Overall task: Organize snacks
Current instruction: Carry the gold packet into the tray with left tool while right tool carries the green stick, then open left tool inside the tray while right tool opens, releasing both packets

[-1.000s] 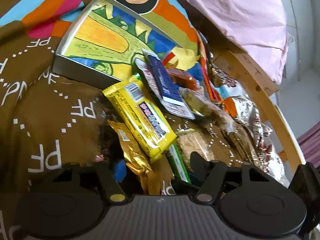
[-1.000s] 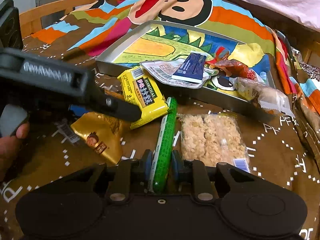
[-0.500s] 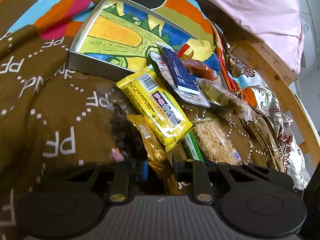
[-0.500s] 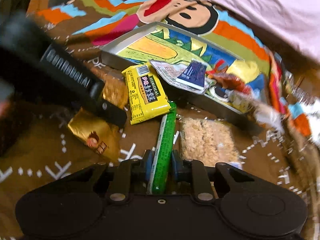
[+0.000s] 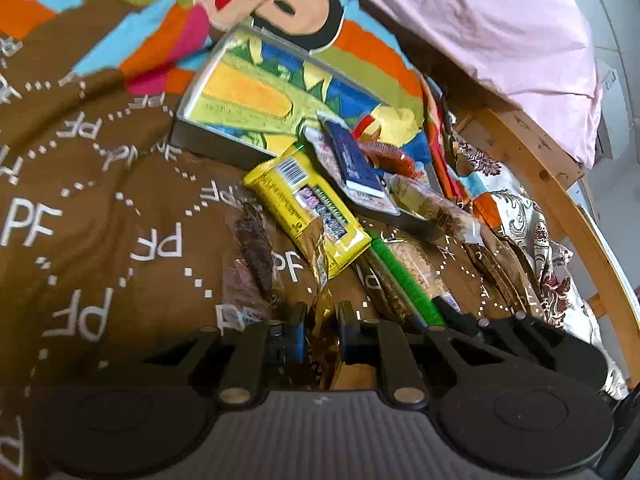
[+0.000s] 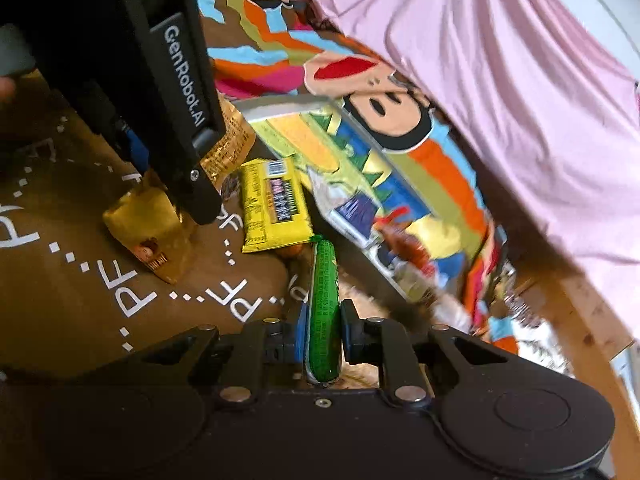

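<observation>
My left gripper [image 5: 322, 320] is shut on a gold foil snack packet [image 5: 320, 256], also seen hanging from it in the right wrist view [image 6: 154, 220]. My right gripper [image 6: 324, 320] is shut on a green stick snack [image 6: 324, 300], which also shows in the left wrist view [image 5: 404, 280]. A yellow snack bar [image 5: 308, 204] lies on the brown bedspread beside a shallow metal tray [image 5: 212, 144] with a colourful picture. The tray holds a dark blue packet [image 5: 352, 156] and a red-orange snack [image 5: 388, 154].
A dark brown snack in clear wrap [image 5: 254, 252] lies left of the yellow bar. A puffed-rice bar [image 5: 424, 272] lies under the green stick. More wrapped snacks [image 5: 432, 204] sit by the tray's right end. A wooden bed rail [image 5: 560, 184] and pink bedding [image 5: 500, 28] border the right.
My left gripper has closed on the gold packet and lifted it. My right gripper has risen and tilted with the green stick held between its fingers.
</observation>
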Demonstrator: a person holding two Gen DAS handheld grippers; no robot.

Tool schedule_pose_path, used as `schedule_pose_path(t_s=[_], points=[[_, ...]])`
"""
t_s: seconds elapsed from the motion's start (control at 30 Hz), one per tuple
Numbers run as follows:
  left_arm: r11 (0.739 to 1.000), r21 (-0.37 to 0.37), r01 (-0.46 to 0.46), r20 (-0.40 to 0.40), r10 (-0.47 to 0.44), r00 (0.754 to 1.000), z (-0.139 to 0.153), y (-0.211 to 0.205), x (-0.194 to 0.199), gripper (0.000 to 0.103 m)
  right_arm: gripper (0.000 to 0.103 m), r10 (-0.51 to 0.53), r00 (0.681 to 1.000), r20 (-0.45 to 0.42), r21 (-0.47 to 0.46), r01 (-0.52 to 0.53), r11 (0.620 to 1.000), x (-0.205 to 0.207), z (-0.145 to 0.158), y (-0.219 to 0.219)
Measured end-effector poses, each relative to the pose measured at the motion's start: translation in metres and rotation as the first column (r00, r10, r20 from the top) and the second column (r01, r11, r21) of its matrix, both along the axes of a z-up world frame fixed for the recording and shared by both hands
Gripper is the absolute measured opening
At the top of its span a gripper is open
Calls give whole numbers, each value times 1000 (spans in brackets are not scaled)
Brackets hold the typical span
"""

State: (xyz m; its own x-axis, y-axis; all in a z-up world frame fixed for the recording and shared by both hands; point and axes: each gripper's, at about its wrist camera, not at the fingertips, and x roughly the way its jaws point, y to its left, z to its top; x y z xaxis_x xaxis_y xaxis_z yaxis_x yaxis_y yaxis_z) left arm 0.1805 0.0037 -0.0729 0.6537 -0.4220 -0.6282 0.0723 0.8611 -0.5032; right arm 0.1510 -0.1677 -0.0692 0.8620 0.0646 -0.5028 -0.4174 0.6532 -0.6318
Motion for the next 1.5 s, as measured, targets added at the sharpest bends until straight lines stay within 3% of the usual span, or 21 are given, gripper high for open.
schedule_pose_path(t_s=[0.23,0.47,0.67,0.9,1.17,1.5], points=[[998,57,-32,93,27,995,12,-3,-20,16,19,26,996,82,-34,-23,999,-5,3,1],[997,47,-58,164,49,985,29,-2,-20,16,19,22,987,160,-9,-21,1000,-1,7,1],[996,23,-88,184,82,979,46,2,9,16,19,-25,973,228,48,15,999,26,14,-5],[992,29,-120,209,112,971,64,-3,63,17,19,-65,970,235,113,40,993,76,14,-9],[988,60,-144,161,133,978,65,-13,133,16,19,-90,973,215,175,53,983,129,7,-4],[967,244,-74,54,63,997,50,-46,198,17,19,-134,979,154,232,96,968,174,-9,-9]])
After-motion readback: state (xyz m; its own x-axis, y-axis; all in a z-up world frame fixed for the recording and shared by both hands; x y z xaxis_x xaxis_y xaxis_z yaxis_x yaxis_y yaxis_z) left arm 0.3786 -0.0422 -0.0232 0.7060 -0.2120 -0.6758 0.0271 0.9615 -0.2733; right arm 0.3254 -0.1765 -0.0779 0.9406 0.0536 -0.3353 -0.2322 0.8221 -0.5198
